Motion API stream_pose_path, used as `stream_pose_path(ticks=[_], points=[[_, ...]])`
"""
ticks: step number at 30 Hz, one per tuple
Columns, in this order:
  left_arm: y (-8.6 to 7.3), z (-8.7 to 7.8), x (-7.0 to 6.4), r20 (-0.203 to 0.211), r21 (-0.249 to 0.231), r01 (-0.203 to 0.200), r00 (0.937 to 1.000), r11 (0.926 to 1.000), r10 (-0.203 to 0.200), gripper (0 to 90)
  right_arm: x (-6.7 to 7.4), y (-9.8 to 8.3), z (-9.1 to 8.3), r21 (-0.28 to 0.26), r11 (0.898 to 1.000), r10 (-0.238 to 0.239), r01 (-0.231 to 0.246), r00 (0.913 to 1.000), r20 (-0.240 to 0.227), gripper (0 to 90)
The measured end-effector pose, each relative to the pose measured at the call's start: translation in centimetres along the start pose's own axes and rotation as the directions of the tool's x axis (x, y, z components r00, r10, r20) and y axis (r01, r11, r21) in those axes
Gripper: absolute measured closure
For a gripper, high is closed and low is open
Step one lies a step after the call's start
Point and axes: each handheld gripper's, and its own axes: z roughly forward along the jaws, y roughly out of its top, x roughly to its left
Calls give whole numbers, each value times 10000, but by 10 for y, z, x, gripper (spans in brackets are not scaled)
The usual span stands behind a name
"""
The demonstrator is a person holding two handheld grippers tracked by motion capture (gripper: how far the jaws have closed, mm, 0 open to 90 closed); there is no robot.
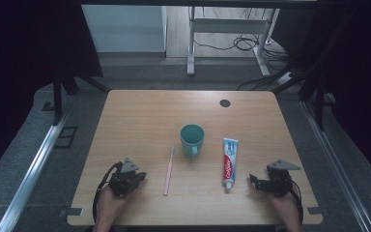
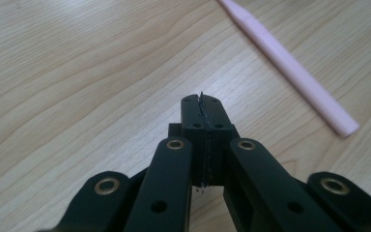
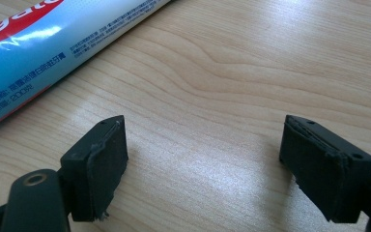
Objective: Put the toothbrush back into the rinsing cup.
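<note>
A teal mug [image 1: 192, 139] stands upright at the table's middle. A pink toothbrush [image 1: 168, 170] lies lengthwise to its left, its handle end [image 2: 290, 67] crossing the left gripper view. To the mug's right lies a white, blue and red toothpaste tube [image 1: 229, 163], cap toward the person; its body [image 3: 53, 43] fills the upper left of the right gripper view. My left gripper [image 1: 140, 177] rests on the table left of the toothbrush, jaws pressed together [image 2: 202, 108] with nothing between them. My right gripper [image 1: 252, 181] sits right of the tube, jaws wide apart [image 3: 203, 159] over bare wood.
The wooden table [image 1: 140, 116] has a black round grommet [image 1: 225, 103] near its far right. Beyond the far edge stand white desk legs [image 1: 191, 43] and loose cables [image 1: 244, 43] on the floor. Metal rails [image 1: 34, 169] run along both sides.
</note>
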Motion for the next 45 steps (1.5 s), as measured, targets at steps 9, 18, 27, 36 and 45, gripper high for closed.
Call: stream_pose_path(ticks=[9, 18, 27, 36, 45], points=[[11, 3, -10, 582, -84, -18, 9983, 10000, 23, 894, 0, 0, 0, -10, 10000, -2, 2, 10000, 5, 171], [25, 11, -26, 929, -135, -287, 9952, 9995, 298, 895, 0, 0, 0, -14, 10000, -10, 10, 10000, 2, 171], [35, 24, -41, 1319, 135, -740, 9887, 9972, 715, 894, 0, 0, 0, -13, 10000, -15, 15, 10000, 3, 169], [38, 32, -49, 1551, 249, -867, 9845, 9959, 819, 894, 0, 1, 1, -8, 10000, -34, 34, 10000, -11, 167], [36, 42, -52, 1529, 538, -905, 9849, 9944, 814, 894, 0, 1, 1, -7, 10000, -28, 28, 10000, -18, 167]])
